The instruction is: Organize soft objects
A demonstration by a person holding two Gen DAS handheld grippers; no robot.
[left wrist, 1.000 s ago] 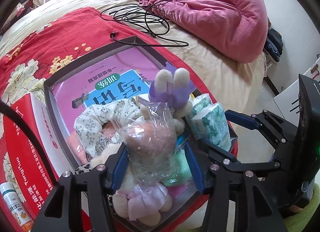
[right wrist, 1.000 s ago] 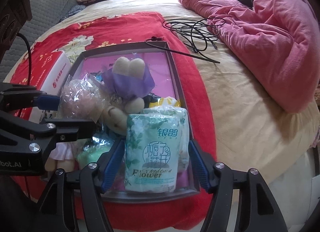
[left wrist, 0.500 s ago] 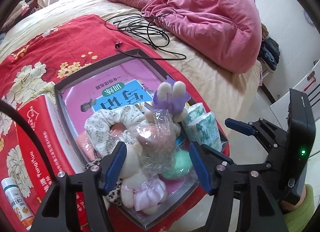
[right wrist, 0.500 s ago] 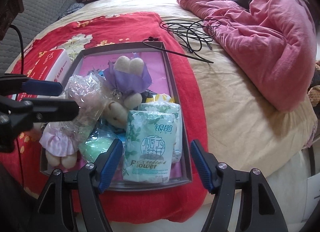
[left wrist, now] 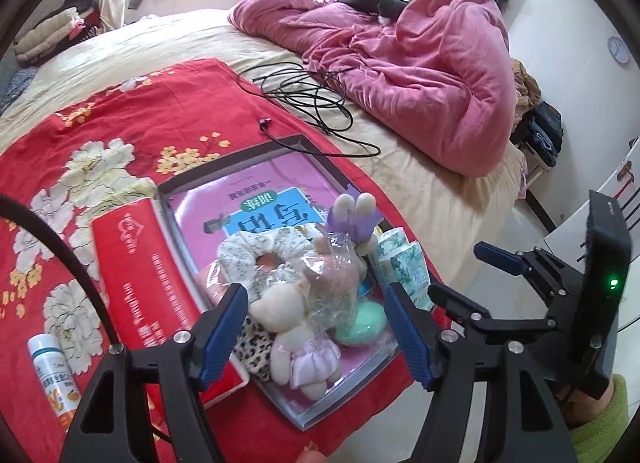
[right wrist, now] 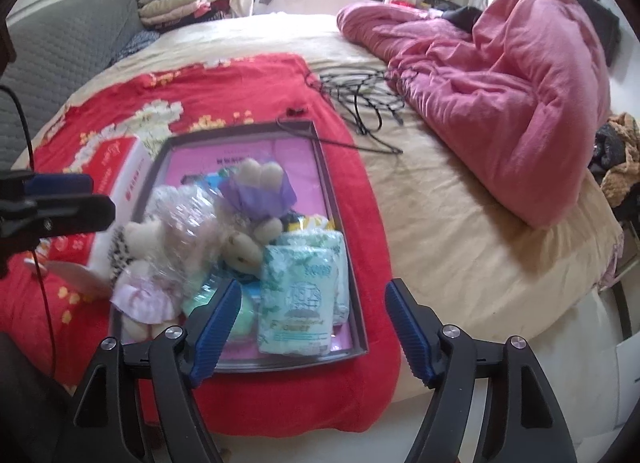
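Observation:
A grey tray (left wrist: 188,183) (right wrist: 358,311) on the red floral cloth holds a pile of soft things. A plush doll in clear wrap (left wrist: 332,275) (right wrist: 180,223), a small bear in a pink skirt (left wrist: 308,359) (right wrist: 140,295), a floral scrunchie (left wrist: 256,251), a purple-dressed plush (left wrist: 354,215) (right wrist: 258,187), a green sponge (left wrist: 362,323) and tissue packs (left wrist: 404,267) (right wrist: 298,295) lie in it. My left gripper (left wrist: 316,331) hangs above the wrapped doll, jaws opening, pads clear of it. My right gripper (right wrist: 312,323) hovers over the tissue packs, jaws opening, holding nothing.
A red box (left wrist: 136,275) (right wrist: 116,171) lies left of the tray and a small white bottle (left wrist: 52,375) beside it. A black cable (left wrist: 312,103) (right wrist: 360,99) coils behind the tray. A pink quilt (left wrist: 420,63) (right wrist: 500,83) fills the bed's right side. The bed edge drops off at right.
Both grippers have let go and risen away from the tray. The left released the wrapped doll, the right released the tissue pack, and both sets of jaws have spread wider.

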